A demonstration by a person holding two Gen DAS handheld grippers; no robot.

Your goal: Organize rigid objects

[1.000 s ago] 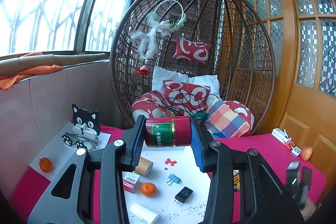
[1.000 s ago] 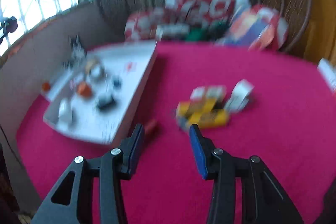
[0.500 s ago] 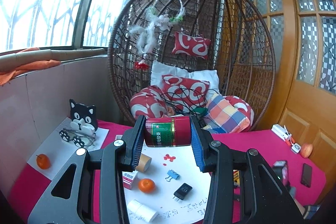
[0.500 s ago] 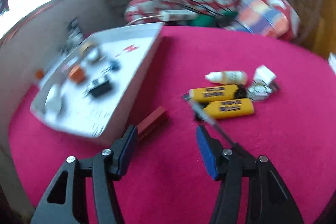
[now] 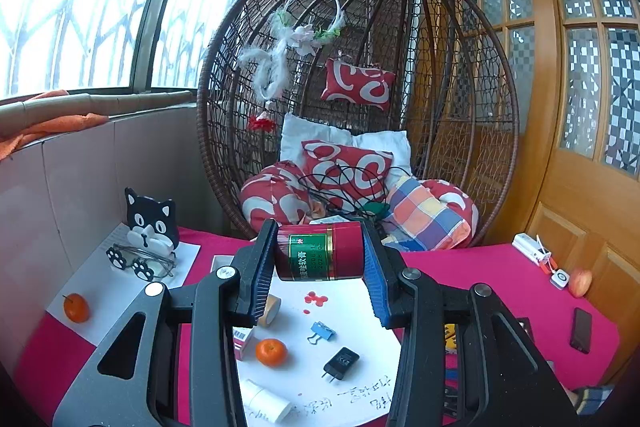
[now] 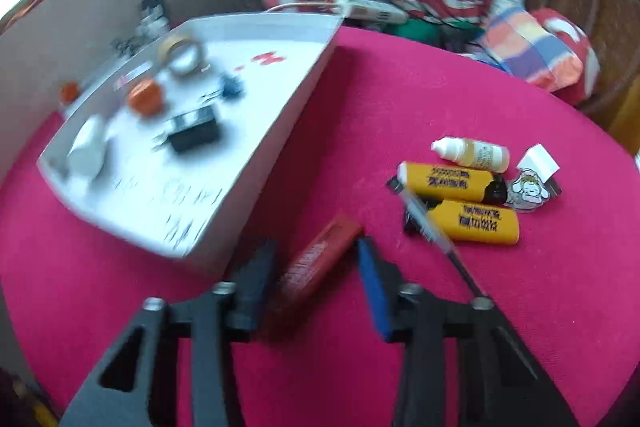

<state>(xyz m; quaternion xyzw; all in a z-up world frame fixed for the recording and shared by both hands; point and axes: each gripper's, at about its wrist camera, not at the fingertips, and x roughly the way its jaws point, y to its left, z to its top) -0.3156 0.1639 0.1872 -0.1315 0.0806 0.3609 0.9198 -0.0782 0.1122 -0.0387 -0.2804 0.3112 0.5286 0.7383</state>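
Observation:
My left gripper [image 5: 318, 263] is shut on a red tin with a green label [image 5: 320, 257], held sideways in the air above the white tray [image 5: 360, 307]. In the right wrist view, my right gripper [image 6: 314, 247] hangs low over the pink tablecloth beside the tray's side wall [image 6: 280, 131]. A flat red bar-shaped item [image 6: 320, 255] lies slantwise between its fingers. The jaws are closing on it, and a gap still shows on each side of it. The view is blurred.
On the tray lie a tangerine [image 5: 271, 351], a blue binder clip [image 5: 322, 331], a black plug [image 5: 341, 361] and a tape roll [image 5: 270, 309]. Right of my right gripper are two yellow items [image 6: 448, 183], a small bottle [image 6: 472, 155] and a pen [image 6: 432, 227]. A wicker hanging chair [image 5: 360, 107] stands behind.
My right gripper dropped toward the cloth and moved up to the red bar-shaped item, which now lies between its fingers; the jaws widened, then narrowed. The left gripper kept still with the tin.

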